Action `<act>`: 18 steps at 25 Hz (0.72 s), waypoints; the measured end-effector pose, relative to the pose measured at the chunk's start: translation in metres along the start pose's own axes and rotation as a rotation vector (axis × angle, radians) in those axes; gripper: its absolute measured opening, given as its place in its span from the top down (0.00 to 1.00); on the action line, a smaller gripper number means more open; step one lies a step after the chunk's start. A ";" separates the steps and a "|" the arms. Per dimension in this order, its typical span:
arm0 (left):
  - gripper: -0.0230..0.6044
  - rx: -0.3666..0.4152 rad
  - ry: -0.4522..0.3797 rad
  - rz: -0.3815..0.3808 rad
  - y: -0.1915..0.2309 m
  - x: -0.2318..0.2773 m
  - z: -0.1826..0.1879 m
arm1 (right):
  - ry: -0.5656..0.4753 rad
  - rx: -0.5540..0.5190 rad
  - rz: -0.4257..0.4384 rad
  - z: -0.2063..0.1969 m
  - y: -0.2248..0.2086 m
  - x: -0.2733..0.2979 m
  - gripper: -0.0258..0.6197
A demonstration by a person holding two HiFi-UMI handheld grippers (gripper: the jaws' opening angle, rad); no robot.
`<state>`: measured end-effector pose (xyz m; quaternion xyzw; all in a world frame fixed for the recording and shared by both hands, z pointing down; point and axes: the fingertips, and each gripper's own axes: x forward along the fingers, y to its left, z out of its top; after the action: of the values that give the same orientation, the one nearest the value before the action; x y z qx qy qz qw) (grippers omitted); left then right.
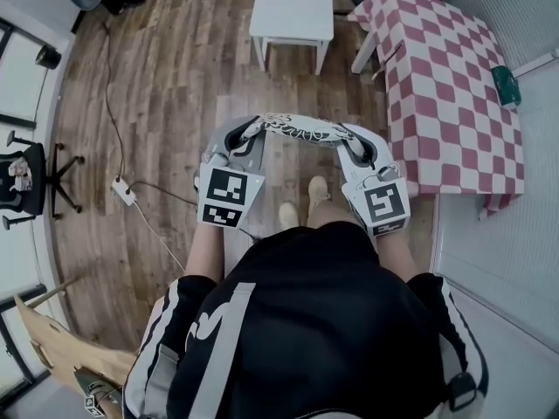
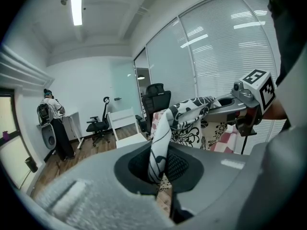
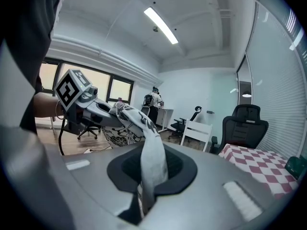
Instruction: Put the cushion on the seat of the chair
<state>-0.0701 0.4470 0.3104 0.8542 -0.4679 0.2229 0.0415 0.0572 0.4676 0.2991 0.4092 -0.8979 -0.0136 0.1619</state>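
A white cushion with a black flower print (image 1: 297,129) hangs stretched between my two grippers above the wooden floor. My left gripper (image 1: 242,135) is shut on its left edge, where the cloth (image 2: 160,143) is pinched between the jaws. My right gripper (image 1: 348,138) is shut on its right edge, the fabric (image 3: 152,159) folded into the jaws. The white chair (image 1: 293,14) stands ahead at the top of the head view, its seat bare. It also shows as the white chair (image 2: 125,128) in the left gripper view and the white chair (image 3: 196,134) in the right gripper view.
A table with a red-and-white checked cloth (image 1: 454,94) stands to the right of the chair, a green thing (image 1: 506,85) on it. A cable and power strip (image 1: 123,190) lie on the floor at left. Black office chairs (image 1: 35,177) and a standing person (image 2: 53,123) are further off.
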 end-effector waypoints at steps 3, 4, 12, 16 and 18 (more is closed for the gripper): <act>0.94 -0.004 0.000 -0.006 0.000 0.004 0.000 | 0.007 -0.001 -0.016 0.000 -0.006 0.003 0.94; 0.94 -0.006 -0.002 -0.006 0.000 0.005 -0.001 | 0.008 0.001 -0.018 -0.001 -0.008 0.004 0.94; 0.94 0.013 0.000 -0.002 0.012 0.026 0.000 | -0.009 0.003 0.000 -0.001 -0.027 0.029 0.94; 0.94 0.022 -0.011 0.014 0.029 0.048 0.015 | -0.032 -0.001 0.017 0.005 -0.047 0.049 0.94; 0.94 0.022 -0.018 0.020 0.038 0.060 0.023 | -0.033 -0.002 0.012 0.010 -0.061 0.060 0.94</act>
<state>-0.0654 0.3723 0.3096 0.8519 -0.4742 0.2209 0.0258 0.0622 0.3813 0.2966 0.4033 -0.9029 -0.0202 0.1474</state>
